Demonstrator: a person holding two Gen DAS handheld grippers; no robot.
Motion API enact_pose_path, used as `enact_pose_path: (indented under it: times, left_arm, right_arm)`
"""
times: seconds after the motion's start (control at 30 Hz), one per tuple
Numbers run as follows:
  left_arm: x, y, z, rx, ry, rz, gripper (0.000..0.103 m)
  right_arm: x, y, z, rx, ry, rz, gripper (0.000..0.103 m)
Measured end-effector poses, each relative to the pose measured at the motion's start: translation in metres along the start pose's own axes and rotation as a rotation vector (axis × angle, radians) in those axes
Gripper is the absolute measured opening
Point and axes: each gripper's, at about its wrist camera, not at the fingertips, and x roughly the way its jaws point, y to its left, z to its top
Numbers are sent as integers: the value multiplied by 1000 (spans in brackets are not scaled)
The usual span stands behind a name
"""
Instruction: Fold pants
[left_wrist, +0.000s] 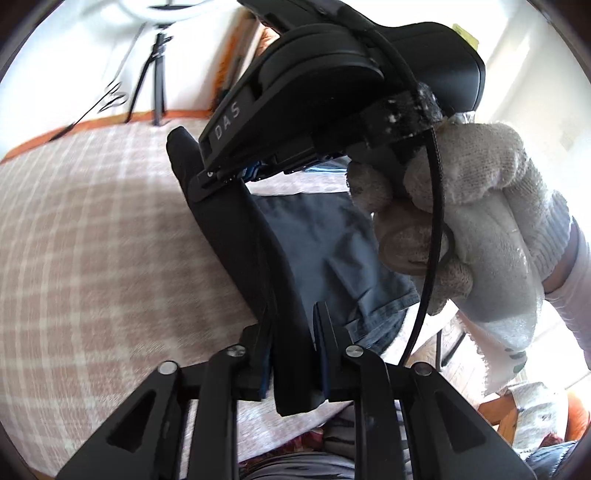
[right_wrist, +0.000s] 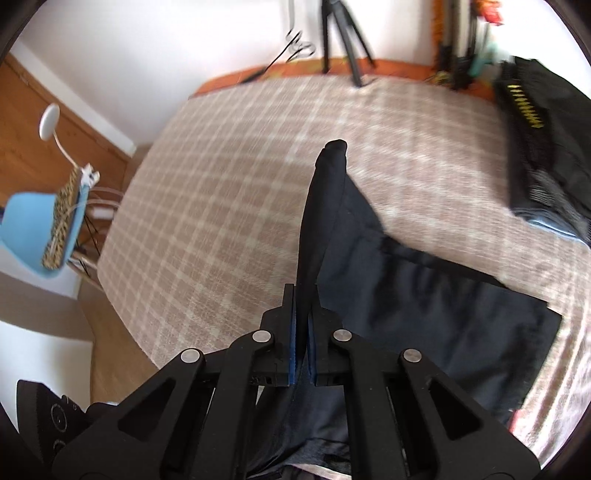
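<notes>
While both grippers pinch the pants (right_wrist: 424, 295), nearby dark fabric (right_wrist: 546, 140) looks stacked.

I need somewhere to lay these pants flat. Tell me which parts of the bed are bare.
The checked blanket is bare across its left and middle, from the black pants to the bed's left edge and up to the tripod at the far end. It is crowded on the right: the pants spread there, with a pile of dark clothes beyond them at the far right corner.

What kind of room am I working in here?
Likely a bedroom at home, rigged for recording: a bed under a checked cover, a wooden door, and a tripod against the far wall.
</notes>
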Motion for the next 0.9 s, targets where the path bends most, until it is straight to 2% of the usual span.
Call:
enact_pose_path:
  times: [0.1,0.13,0.23,0.33,0.4,0.43,0.5,0.57,0.7,0.9]
  left_arm:
    - [4,-16,10,24,8,-11,18]
    - [7,-23,14,25,19,-17,23]
    - [10,-39,21,36,31,-67,30]
    - [3,-54,25,61,14,-121,31]
    - [-1,-62,26,83,11,-125,42]
    - [-2,-61,26,93,7,-114,57]
    - [-4,-64,25,131,-12,-59,68]
    - [-2,-65,21,153,-9,-36,68]
    - [7,-55,22,135,2,-27,68]
    - [44,-51,22,159,69,30,68]
  right_arm:
    - [-21,-21,-7,23,-31,-11,5]
    - [-28,-33,-11,34,-42,-14,5]
    - [-43,-68,-24,85,-62,-17,5]
    - [-53,-104,-36,143,-77,-17,5]
    - [-57,-125,-46,174,-87,-16,5]
    - [-58,-133,-51,183,-91,-19,5]
    - [-60,-150,-59,200,-97,-19,5]
    - [-60,-163,-65,207,-106,-23,5]
    - [-56,-181,-79,214,-105,-42,5]
    - [-46,-202,-95,222,-103,-57,5]
